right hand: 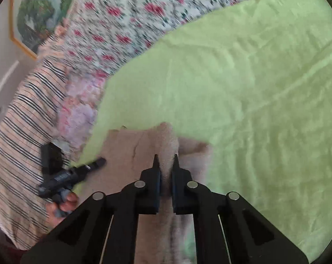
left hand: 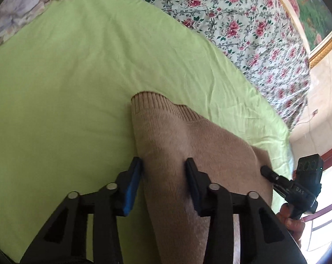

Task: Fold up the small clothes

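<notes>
Your beige knit sweater (left hand: 188, 136) lies on the green sheet (left hand: 66, 77) of the bed. Your left tongs (left hand: 163, 165) stand wide apart astride a raised fold; your right tongs (right hand: 166, 160) pinch a ridge of it. Floral bedding (left hand: 243, 22) lies beyond.

Beige knit sweater (left hand: 174, 136), ribbed hem ahead of left gripper (left hand: 163, 167), body passing between its spread fingers; raised fold pinched in right gripper (right hand: 166, 161), rest lying flat below.
</notes>
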Available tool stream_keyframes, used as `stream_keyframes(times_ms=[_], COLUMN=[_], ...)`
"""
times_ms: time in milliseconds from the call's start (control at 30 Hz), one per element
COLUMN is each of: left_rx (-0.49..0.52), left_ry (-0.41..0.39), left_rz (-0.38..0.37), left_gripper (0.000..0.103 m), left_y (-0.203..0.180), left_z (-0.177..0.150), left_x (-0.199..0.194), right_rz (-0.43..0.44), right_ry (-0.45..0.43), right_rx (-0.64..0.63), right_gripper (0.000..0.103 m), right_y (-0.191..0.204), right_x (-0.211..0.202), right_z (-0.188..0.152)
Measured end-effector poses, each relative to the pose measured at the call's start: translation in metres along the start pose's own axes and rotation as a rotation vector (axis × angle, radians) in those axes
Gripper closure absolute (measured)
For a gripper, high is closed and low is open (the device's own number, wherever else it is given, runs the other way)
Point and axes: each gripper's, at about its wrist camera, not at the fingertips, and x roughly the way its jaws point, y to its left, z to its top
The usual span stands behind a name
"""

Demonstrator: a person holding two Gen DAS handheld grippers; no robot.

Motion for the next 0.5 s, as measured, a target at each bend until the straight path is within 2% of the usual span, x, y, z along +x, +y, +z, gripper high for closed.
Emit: stream_keyframes(times_ms=[167,200,267,367,500], left_rx=[0.057,0.065,0.086,0.114,0.154], left_ry=[0.006,0.007,-0.009,-0.042,-0.067], left_rz=[0.106,0.118,0.138,0.147,0.120], left_gripper=[0.064,0.064,0.064,0.064,0.059], left_y=[-0.007,-0.009,-0.015,-0.024,-0.032], left_z=[0.006,0.005,0.001,-0.016,-0.066], left_x=[0.012,0.009,-0.005,-0.036,-0.087], right_rz=[-0.035,-0.041,-0.070,-0.065,-0.035], right_ry=[0.007,0.001,-0.021,-0.059,-0.085], right_rx=[0.026,0.030,0.028,0.023,0.008], right_gripper=[0.093,0.088,0.084,0.084,0.084], right_y=[-0.008,-0.006,-0.002,0.005,0.017], right_x=[0.009,0.002,-0.014,-0.041,-0.077], right_z=[-0.003,-0.004,-0.008,-0.019,-0.054])
